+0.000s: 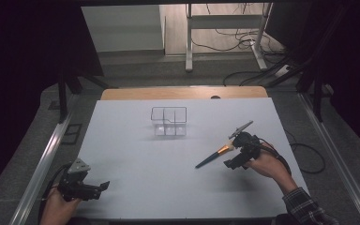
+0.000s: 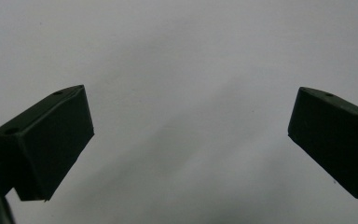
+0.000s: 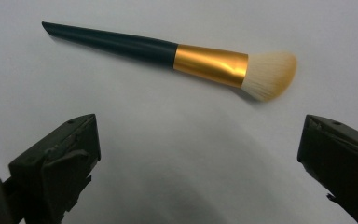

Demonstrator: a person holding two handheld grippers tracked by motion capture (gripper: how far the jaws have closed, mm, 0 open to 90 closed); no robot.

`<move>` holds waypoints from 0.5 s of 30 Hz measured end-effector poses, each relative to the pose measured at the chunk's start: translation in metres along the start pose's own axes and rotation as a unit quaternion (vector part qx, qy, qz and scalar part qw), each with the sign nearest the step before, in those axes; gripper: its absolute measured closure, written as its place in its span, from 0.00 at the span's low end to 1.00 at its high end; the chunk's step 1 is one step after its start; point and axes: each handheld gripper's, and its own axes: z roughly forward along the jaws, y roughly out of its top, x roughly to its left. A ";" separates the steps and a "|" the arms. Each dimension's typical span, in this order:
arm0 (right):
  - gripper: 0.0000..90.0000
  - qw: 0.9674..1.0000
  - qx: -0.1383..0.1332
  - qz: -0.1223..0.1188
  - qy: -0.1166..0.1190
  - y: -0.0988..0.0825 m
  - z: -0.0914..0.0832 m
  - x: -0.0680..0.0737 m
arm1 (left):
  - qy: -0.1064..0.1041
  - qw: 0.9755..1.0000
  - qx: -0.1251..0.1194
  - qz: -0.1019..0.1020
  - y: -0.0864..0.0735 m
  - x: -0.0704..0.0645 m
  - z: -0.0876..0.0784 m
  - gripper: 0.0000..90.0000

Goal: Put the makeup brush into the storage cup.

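One makeup brush (image 3: pixel 168 53) lies flat on the smooth pale table (image 1: pixel 136 159) toward its right edge, a slim dark tapered handle joined by a shiny gold metal ferrule to a soft, angled tuft of cream bristles. The right gripper (image 3: pixel 198 163) hangs just over it with its two blocky black jaws spread wide and nothing between them, while the left gripper (image 2: pixel 191 140) sits near the front left corner, equally wide and empty. One clear plastic organiser (image 1: pixel 169 121), boxy and split into compartments, stands alone toward the far edge.
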 end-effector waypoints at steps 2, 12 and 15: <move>0.00 1.000 0.003 -0.003 -0.004 0.003 0.002 0.001 | 0.000 1.000 0.000 0.000 0.000 0.000 0.000 0.01; 0.00 1.000 0.009 -0.011 -0.001 0.014 0.006 0.004 | 0.000 1.000 0.002 0.001 0.000 0.000 0.001 0.01; 0.00 1.000 0.010 -0.015 0.000 0.017 0.008 0.004 | -0.001 1.000 0.002 0.001 0.000 0.000 0.001 0.01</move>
